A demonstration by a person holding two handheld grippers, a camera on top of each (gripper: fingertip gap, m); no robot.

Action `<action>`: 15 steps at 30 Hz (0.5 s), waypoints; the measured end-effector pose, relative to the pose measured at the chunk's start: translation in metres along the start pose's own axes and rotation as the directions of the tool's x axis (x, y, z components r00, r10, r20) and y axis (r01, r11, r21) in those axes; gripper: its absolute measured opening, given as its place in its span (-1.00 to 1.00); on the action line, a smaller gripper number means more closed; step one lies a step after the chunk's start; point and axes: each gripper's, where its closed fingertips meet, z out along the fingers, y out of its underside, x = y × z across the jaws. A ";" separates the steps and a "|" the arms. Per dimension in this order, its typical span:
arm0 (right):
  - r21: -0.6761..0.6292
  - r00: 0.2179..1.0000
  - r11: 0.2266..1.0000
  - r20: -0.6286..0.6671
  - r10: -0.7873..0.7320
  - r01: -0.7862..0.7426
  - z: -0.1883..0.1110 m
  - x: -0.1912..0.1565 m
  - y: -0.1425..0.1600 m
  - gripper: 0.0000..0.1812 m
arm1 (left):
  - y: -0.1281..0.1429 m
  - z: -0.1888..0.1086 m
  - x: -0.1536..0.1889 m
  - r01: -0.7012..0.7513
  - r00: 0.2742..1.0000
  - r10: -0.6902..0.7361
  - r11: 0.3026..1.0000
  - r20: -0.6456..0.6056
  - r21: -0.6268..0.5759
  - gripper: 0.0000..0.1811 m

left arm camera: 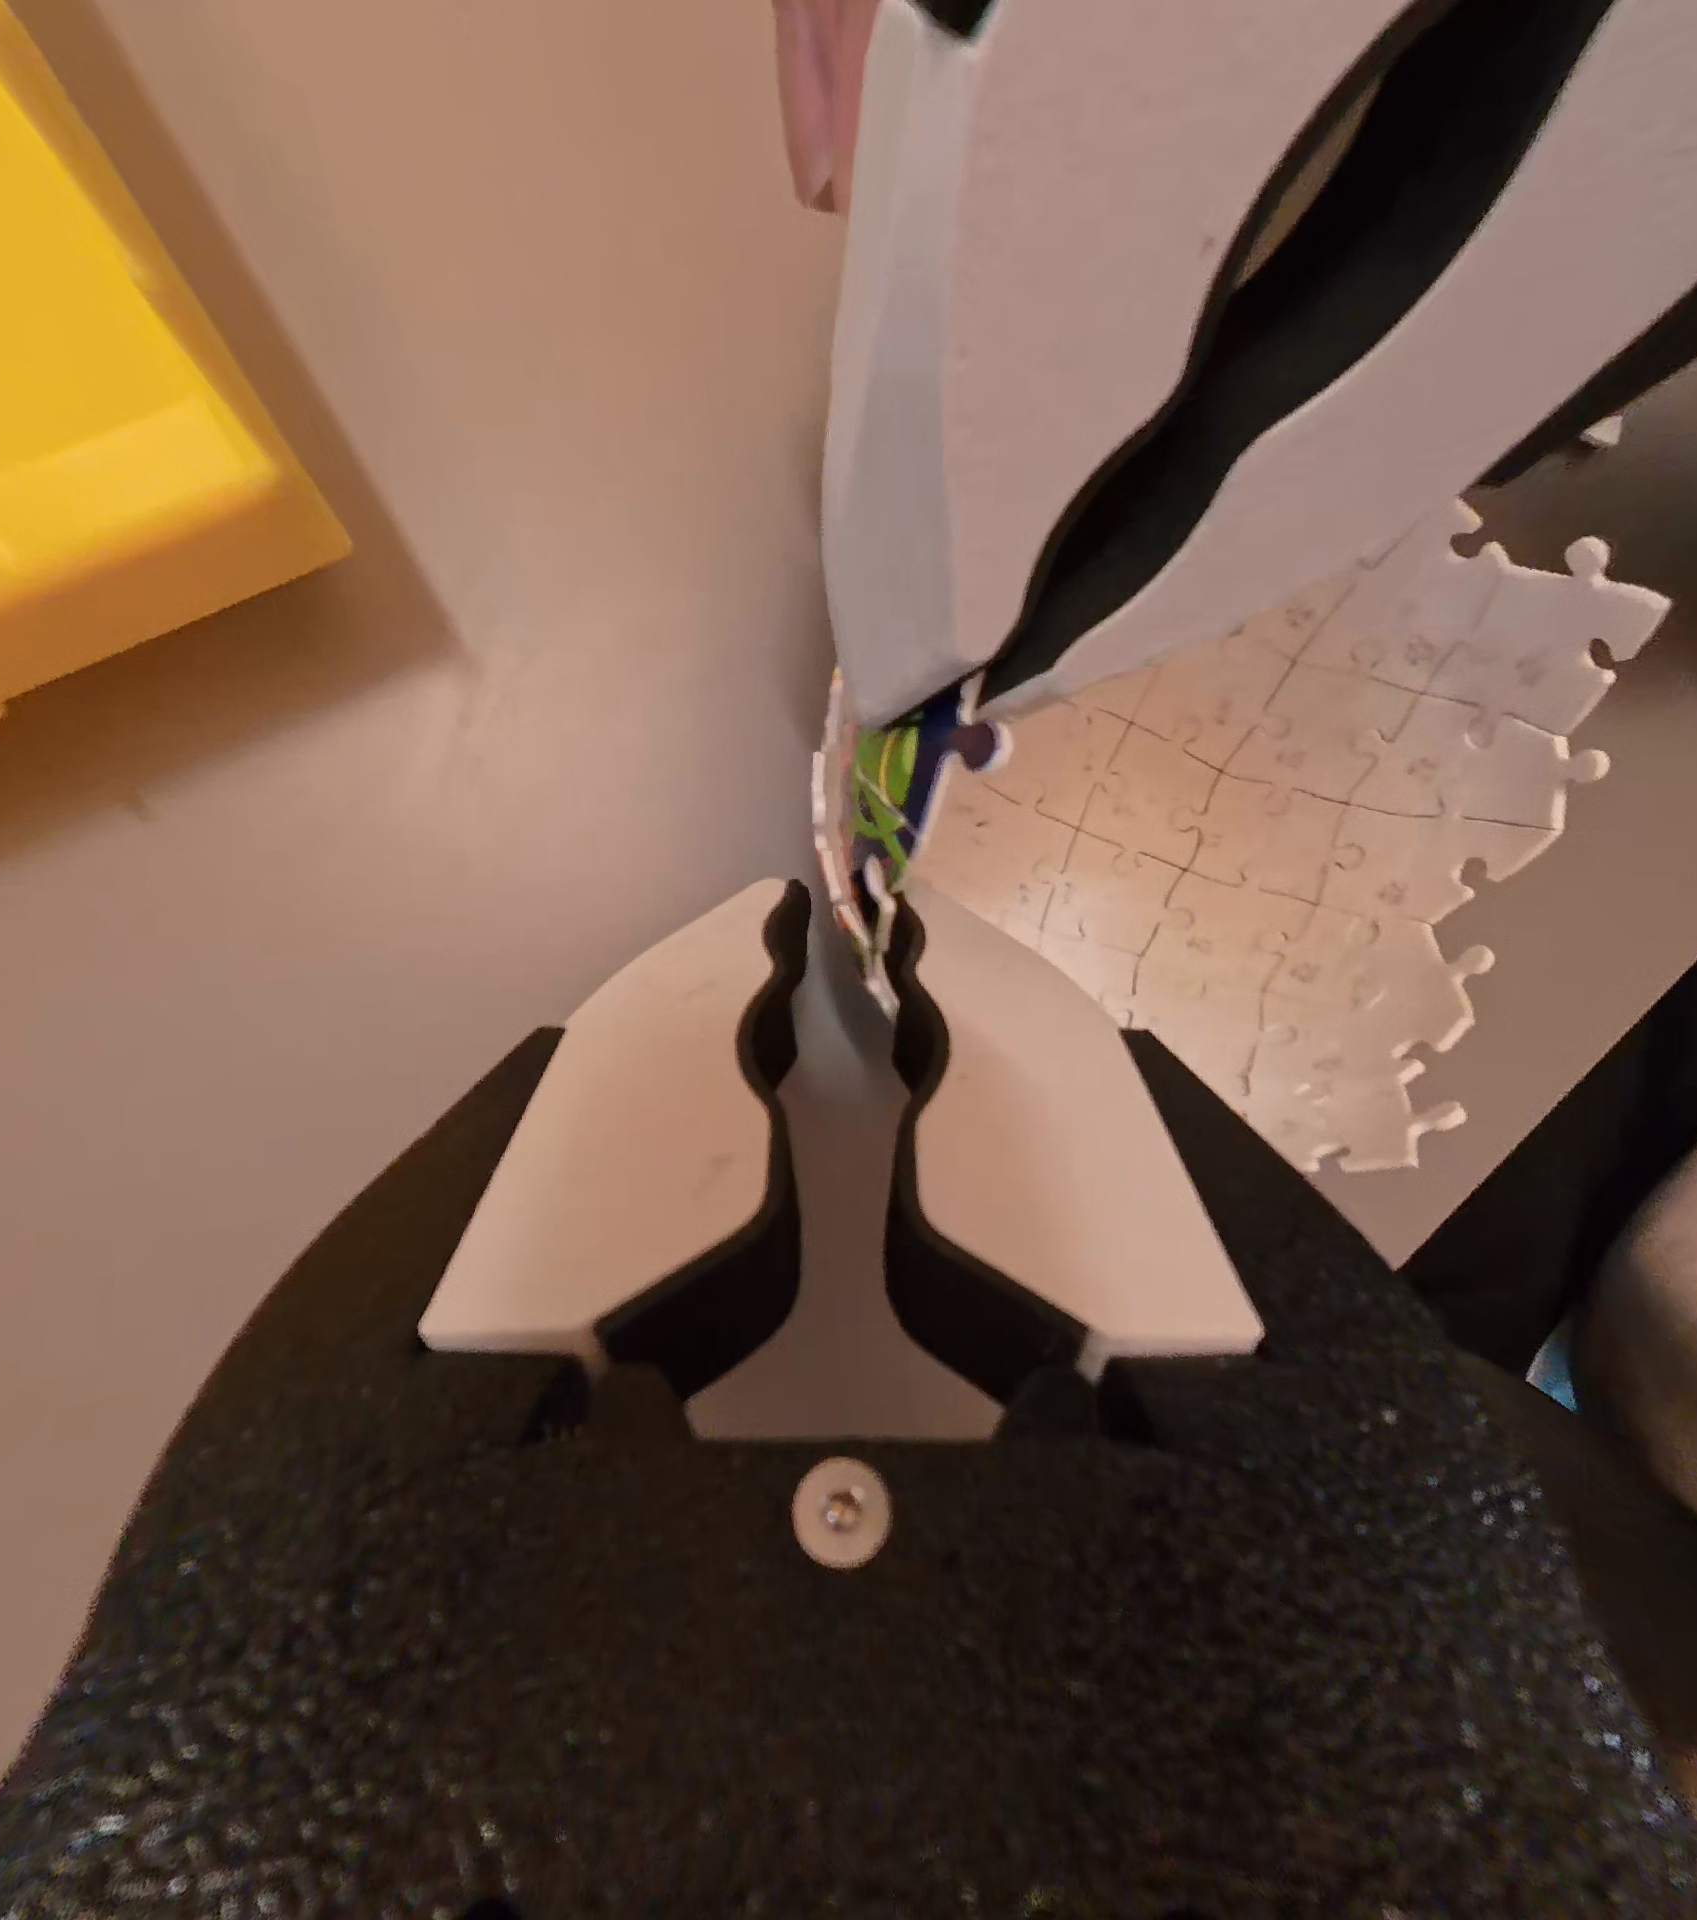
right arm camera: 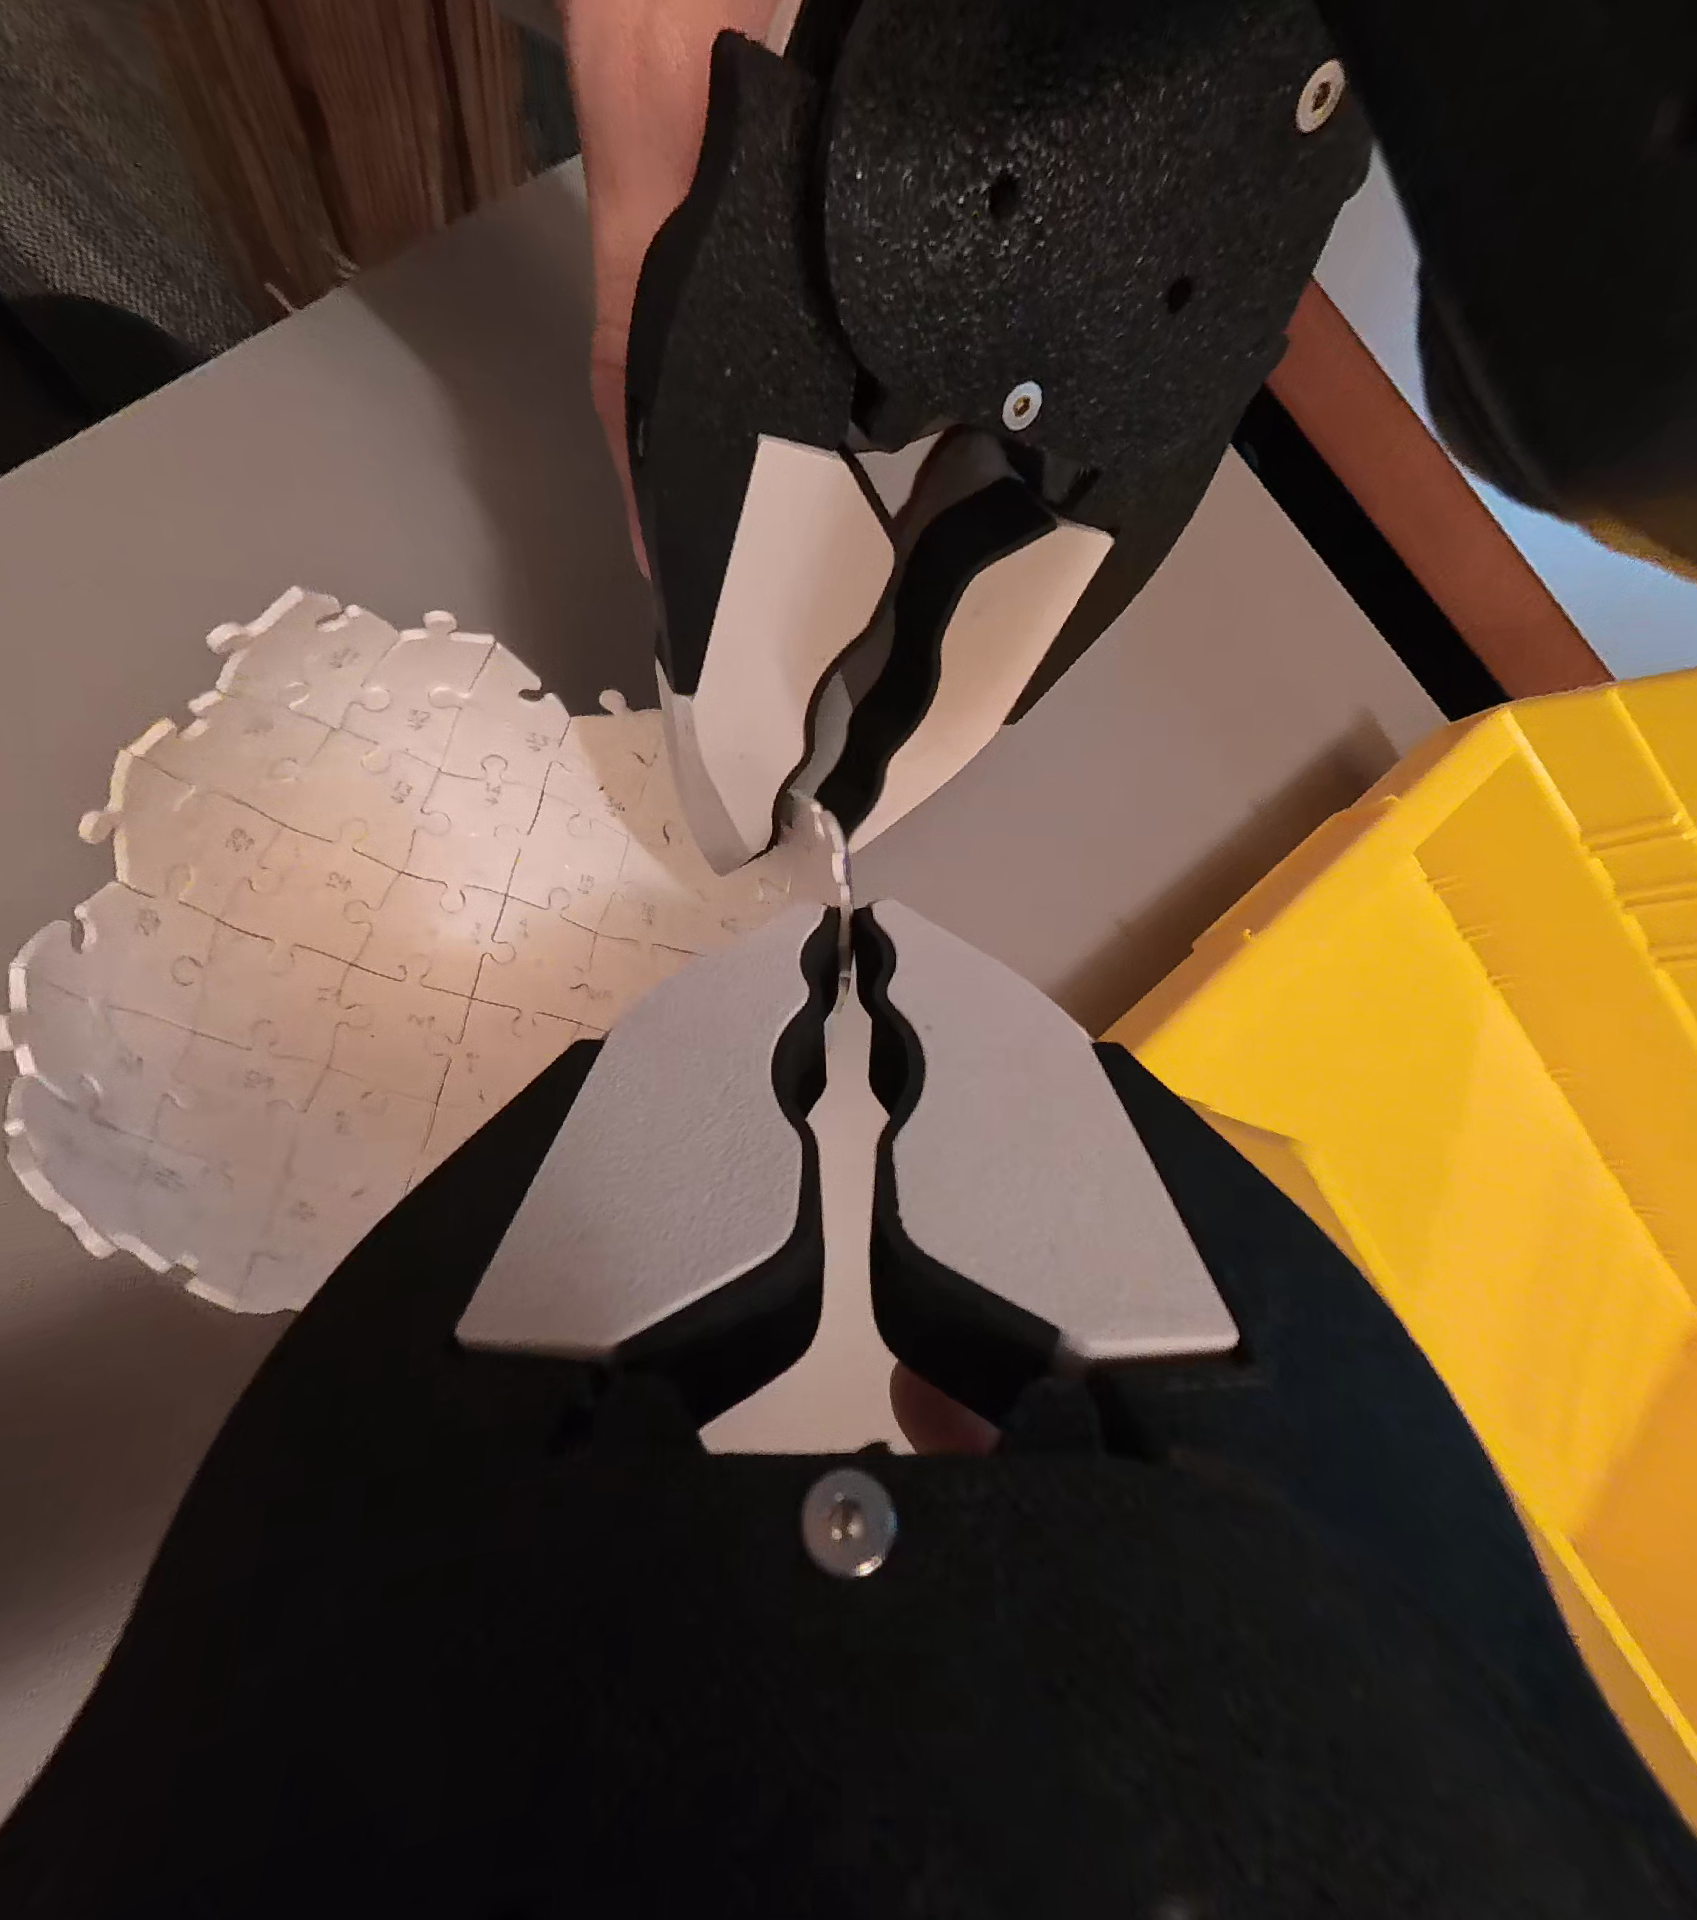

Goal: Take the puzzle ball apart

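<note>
While our left gripper (left arm camera: 849,914) pinches the rim of the puzzle ball shell (left arm camera: 1291,883), our right gripper (right arm camera: 849,935) clamps that same rim just beside it. Beyond them the shell rests on the white table (right arm camera: 356,436), the yellow bin (right arm camera: 1498,987) near it.

Bin (right arm camera: 1509,1039): yellow plastic, ribbed inner wall, open top; rests on table at right of right wrist view.
Bin, left wrist view (left arm camera: 44,416): upper left corner, cut off by picture edge.
Table (right arm camera: 200,499): pale, matte top; dark edge with reddish-brown strip at upper right.
Background (right arm camera: 324,135): wood-grain panel beyond table's far edge; grey fabric beside it.
</note>
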 end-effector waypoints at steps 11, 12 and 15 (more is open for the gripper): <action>-0.028 1.000 1.000 0.007 -0.003 0.003 0.003 -0.002 0.004 -0.97 | 0.012 -0.017 0.000 0.081 0.995 -0.078 0.996 0.067 -0.042 -0.76; -0.027 1.000 1.000 0.008 0.000 0.000 0.003 -0.002 0.003 -0.97 | 0.012 -0.018 0.001 0.089 0.993 -0.085 0.995 0.082 -0.047 -0.76; -0.024 1.000 1.000 0.013 0.004 -0.004 0.005 -0.003 0.002 -0.97 | 0.017 -0.020 0.003 0.121 0.985 -0.110 0.989 0.133 -0.081 -0.75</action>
